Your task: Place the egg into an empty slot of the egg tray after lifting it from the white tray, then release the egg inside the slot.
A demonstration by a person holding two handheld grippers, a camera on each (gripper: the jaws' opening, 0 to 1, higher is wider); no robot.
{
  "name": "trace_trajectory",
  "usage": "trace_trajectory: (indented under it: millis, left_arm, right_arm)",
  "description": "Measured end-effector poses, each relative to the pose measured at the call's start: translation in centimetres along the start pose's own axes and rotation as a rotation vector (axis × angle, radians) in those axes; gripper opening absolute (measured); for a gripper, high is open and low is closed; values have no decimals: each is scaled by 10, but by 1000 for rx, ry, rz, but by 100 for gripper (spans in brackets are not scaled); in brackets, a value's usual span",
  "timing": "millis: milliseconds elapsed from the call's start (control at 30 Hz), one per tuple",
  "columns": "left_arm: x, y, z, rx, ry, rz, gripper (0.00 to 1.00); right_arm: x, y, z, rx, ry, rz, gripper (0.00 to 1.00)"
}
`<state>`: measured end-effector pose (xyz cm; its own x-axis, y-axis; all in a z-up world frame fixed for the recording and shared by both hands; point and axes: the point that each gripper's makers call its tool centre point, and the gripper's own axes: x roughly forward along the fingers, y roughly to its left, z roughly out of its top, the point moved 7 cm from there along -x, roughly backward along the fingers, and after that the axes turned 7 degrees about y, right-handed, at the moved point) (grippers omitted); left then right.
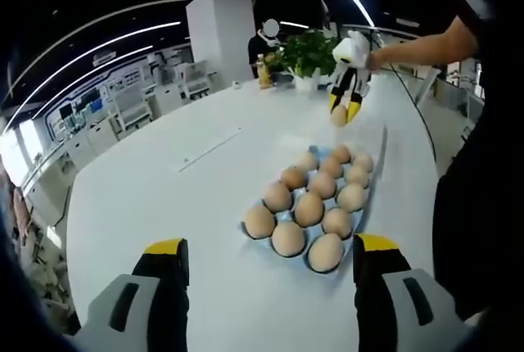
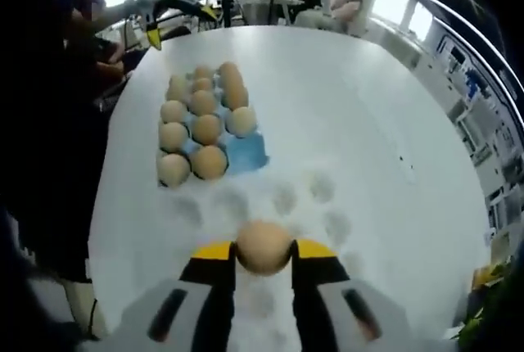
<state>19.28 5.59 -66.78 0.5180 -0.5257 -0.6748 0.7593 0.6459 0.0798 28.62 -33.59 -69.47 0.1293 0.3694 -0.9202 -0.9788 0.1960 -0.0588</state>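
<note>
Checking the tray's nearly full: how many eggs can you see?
15: one egg in the right gripper over the white tray, 14 in the blue egg tray, though its far rows overlap, so some may be hidden.

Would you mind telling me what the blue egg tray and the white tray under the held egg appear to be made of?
The egg tray looks like thin moulded plastic: uniform light blue, with smooth, slightly glossy cups. The white tray also looks like moulded plastic, though its pale dimples are washed out, so pulp cannot be excluded. The egg in the right gripper has a matte, tan natural shell.
</note>
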Motion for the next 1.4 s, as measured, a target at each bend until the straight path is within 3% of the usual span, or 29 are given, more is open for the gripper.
trace_trajectory:
  millis: [833,1400]
  left_arm:
    - [0,1,-2,-7,8,1,83]
    - [-2,3,-2,-8,9,5,83]
  right_arm:
    - [33,5,56,-104,-62,61,26]
    - [63,2,77,-162,-19,123,26]
